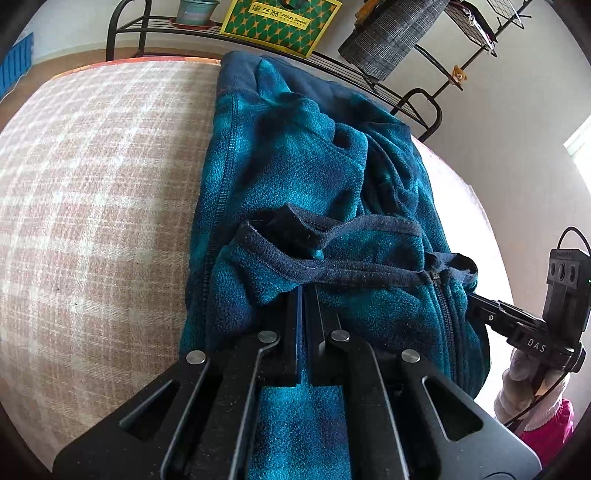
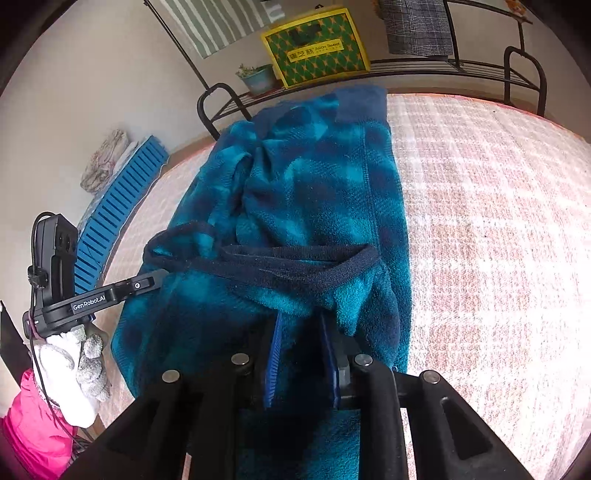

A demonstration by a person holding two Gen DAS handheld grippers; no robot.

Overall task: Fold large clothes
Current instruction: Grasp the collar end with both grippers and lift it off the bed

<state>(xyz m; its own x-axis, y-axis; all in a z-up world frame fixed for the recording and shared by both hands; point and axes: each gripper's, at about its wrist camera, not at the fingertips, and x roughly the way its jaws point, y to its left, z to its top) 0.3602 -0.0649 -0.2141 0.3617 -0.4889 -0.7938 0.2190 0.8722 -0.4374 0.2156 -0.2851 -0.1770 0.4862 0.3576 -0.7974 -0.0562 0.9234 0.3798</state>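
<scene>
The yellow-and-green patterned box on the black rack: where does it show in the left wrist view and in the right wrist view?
Left wrist view: the yellow-and-green box sits at the top centre, on the black rack, right of a potted plant.
Right wrist view: the box is again at the top centre, right of the plant.
Shared landmark: the blue fleece jacket, lying just below the box in both.

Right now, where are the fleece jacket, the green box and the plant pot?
fleece jacket (image 1: 295, 173), left wrist view, its teal body.
green box (image 2: 317, 48), right wrist view, its front face.
plant pot (image 2: 260, 79), right wrist view, its side.
</scene>
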